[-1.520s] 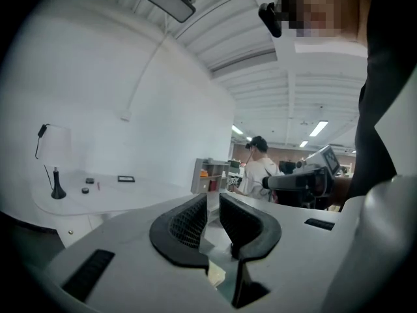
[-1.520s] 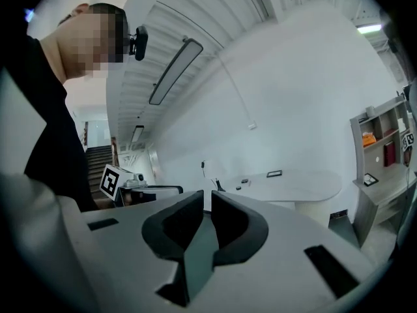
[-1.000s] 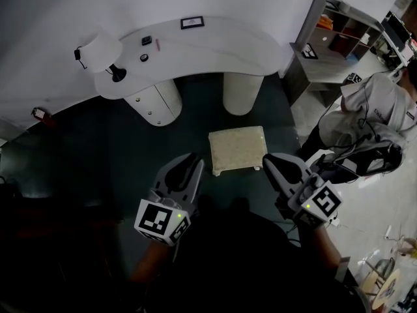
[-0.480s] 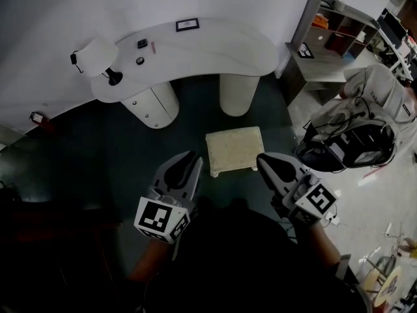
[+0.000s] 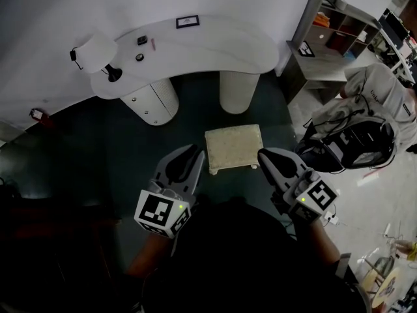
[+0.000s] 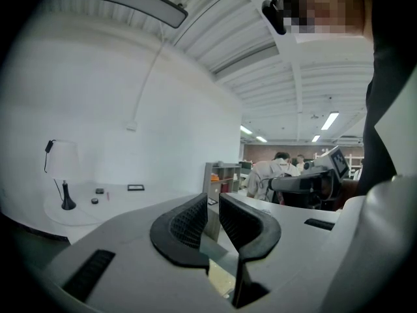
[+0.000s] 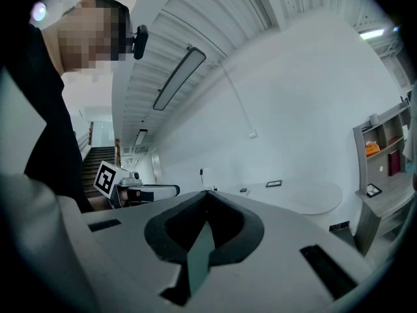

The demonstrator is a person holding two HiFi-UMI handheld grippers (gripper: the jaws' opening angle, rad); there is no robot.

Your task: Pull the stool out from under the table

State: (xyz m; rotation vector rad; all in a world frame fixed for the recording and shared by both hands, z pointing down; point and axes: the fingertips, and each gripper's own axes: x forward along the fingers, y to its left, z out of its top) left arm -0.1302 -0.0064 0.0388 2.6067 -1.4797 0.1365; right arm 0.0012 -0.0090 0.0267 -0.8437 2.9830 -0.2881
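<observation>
Nearest the person, the left gripper point(image 5: 189, 156) and the right gripper point(image 5: 268, 158) are held low over the dark floor point(image 5: 98, 155), one on each side of the near end of the stool point(image 5: 233, 146). The left claw stands only narrowly apart, with a thin gap between its pads and nothing caught in it. The right claw is closed tip to tip and empty. Both gripper views look up and out across the room and not down at the seat, so neither claw has hold of the stool; from above each tip sits just beside a near corner of it, and I cannot tell whether either one touches. The stool itself, a pale square cushion on short legs, stands upright on open floor with its whole top in plain view, none of it tucked beneath the tabletop. Beyond it come the round leg point(image 5: 238, 93) and the drawer unit point(image 5: 155, 102) of the curved white table point(image 5: 208, 44), which carries a lamp point(image 5: 96, 49) and a few small items. Judging by that, the pulling looks done or nearly so: the stool is clear of the table's edge, though near the round leg. What may be left is a little more drawing back, which would need a fresh grip.
</observation>
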